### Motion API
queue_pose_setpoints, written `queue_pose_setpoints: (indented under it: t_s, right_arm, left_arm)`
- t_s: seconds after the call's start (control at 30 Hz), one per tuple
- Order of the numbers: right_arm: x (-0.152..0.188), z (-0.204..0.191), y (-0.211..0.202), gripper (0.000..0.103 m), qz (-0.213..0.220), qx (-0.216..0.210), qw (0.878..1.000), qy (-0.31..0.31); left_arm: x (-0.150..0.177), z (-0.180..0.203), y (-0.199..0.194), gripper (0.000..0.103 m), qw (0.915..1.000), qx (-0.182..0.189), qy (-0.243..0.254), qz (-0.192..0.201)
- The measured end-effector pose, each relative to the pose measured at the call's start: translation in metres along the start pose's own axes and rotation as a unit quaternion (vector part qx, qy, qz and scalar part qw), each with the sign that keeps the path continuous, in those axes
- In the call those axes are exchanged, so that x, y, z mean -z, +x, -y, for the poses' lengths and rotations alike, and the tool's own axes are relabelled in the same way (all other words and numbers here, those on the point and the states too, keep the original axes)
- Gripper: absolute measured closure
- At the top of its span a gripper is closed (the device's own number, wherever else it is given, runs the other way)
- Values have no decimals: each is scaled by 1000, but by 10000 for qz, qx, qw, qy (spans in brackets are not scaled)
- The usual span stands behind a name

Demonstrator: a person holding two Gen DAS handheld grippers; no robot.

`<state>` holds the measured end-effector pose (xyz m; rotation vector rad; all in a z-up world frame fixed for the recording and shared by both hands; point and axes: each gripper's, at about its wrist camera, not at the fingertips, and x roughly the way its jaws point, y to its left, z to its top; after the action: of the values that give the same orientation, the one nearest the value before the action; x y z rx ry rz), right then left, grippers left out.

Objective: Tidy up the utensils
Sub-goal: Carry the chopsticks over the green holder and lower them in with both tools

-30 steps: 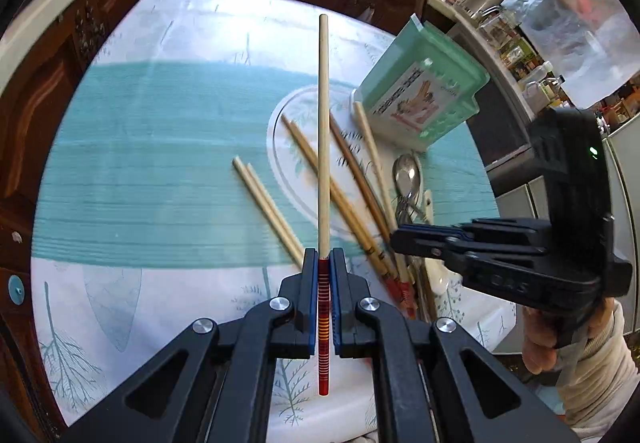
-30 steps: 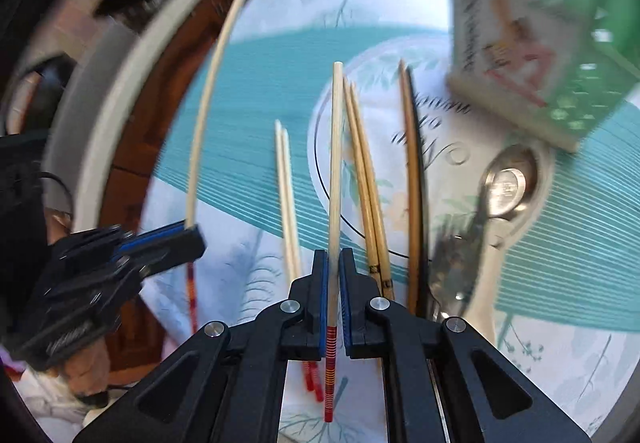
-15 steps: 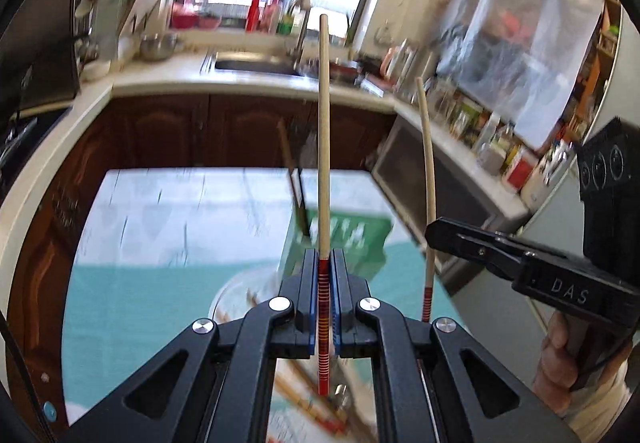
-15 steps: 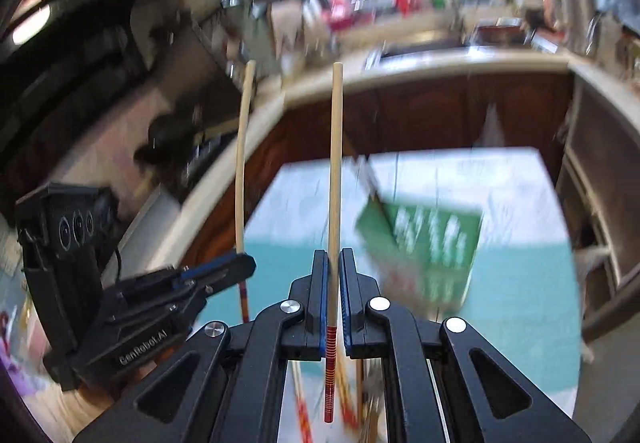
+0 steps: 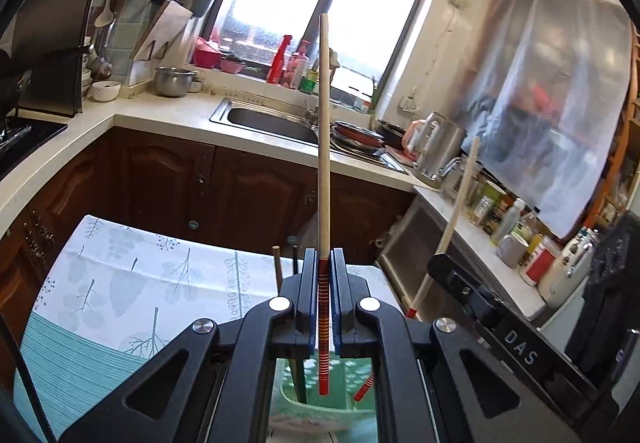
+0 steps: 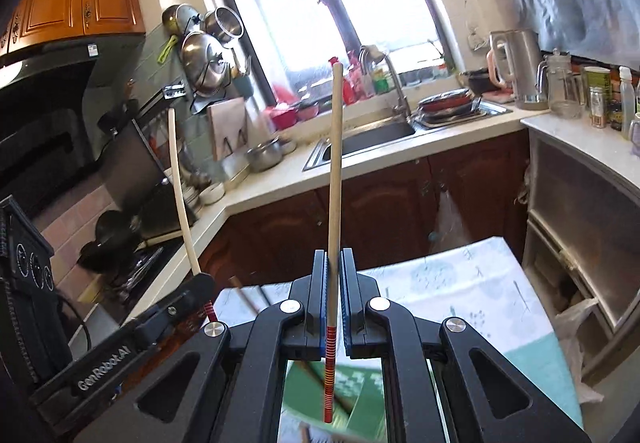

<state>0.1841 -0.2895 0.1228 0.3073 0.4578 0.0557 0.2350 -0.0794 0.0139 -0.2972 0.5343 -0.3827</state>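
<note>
My left gripper (image 5: 323, 275) is shut on a wooden chopstick (image 5: 323, 163) with a red striped end, held upright. Its red end hangs over the green utensil holder (image 5: 316, 399), where two dark chopsticks (image 5: 294, 255) stand. My right gripper (image 6: 333, 275) is shut on a matching chopstick (image 6: 335, 171), also upright, its red end above the green holder (image 6: 360, 395). The right gripper (image 5: 472, 291) shows to the right in the left wrist view, and the left gripper (image 6: 188, 295) shows to the left in the right wrist view.
The table has a white and teal leaf-print cloth (image 5: 120, 283). Behind it are dark wood cabinets (image 5: 240, 195), a counter with a sink (image 5: 272, 123), a kettle (image 5: 436, 147) and jars. A stove (image 6: 120, 251) is at the left.
Both grippers tilted up from looking down at the table to looking level at the kitchen, each keeping its chopstick. Both moved over the green holder, now standing below them.
</note>
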Motion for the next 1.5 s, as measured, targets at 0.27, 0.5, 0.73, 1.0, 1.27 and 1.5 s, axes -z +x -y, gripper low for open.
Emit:
queue_pose_setpoints:
  t_s: [0.27, 0.5, 0.73, 1.0, 1.27, 1.5]
  right_arm:
    - [50, 5, 75, 98, 33, -76, 9992, -395]
    - [84, 9, 109, 98, -95, -274, 9961, -834]
    - [112, 1, 123, 98, -156, -388, 9915, -1233]
    - [137, -5, 137, 97, -427, -558, 9866, -1474]
    - [154, -1, 131, 97, -715, -824, 9801, -1659]
    - [163, -7, 121, 97, -912, -1045, 9721, -1893]
  left_arm:
    - [33, -5, 33, 100, 9999, -59, 55, 80]
    - [58, -8, 37, 100, 9998, 94, 84, 178]
    - [75, -16, 39, 100, 9988, 59, 77, 472]
    - [90, -20, 38, 100, 9986, 176, 136, 482]
    - [95, -24, 32, 91, 9996, 235, 79, -142]
    - [96, -28, 16, 91, 9987, 264, 130, -418]
